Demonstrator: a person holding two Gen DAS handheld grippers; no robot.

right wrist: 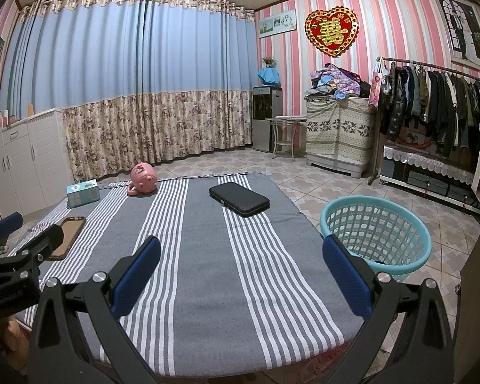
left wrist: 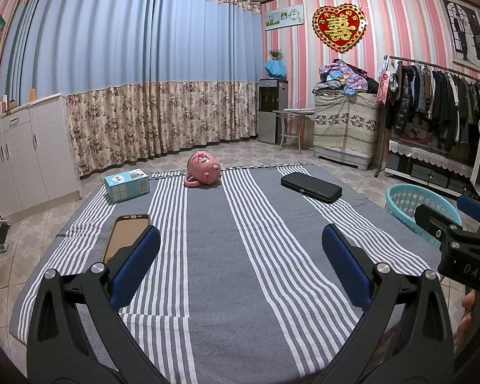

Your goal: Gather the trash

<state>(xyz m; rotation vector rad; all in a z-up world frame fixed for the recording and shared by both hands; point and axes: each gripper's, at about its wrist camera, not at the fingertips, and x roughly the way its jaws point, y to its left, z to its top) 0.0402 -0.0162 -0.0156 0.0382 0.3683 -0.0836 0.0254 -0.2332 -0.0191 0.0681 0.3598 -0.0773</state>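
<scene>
A grey cloth with white stripes [left wrist: 208, 256] [right wrist: 204, 249] covers a low table. On it lie a light blue box [left wrist: 127, 185] [right wrist: 83, 193], a pink piggy-shaped toy [left wrist: 203, 169] [right wrist: 143, 179], a black flat case [left wrist: 311, 187] [right wrist: 239, 199] and a brown phone case [left wrist: 124, 235] [right wrist: 68, 233]. A teal mesh basket [right wrist: 376, 235] [left wrist: 416, 208] stands on the floor to the right of the table. My left gripper [left wrist: 240, 243] hovers open over the cloth's near half, its left finger beside the phone case. My right gripper [right wrist: 241, 256] is open too, nothing between its fingers.
White cabinets [left wrist: 28, 147] stand at the left, floral-and-blue curtains [left wrist: 144, 96] behind the table. A water dispenser [left wrist: 272, 110], a covered cabinet piled with clothes [left wrist: 345, 121] and a clothes rack [right wrist: 432, 102] line the right wall. Tiled floor surrounds the table.
</scene>
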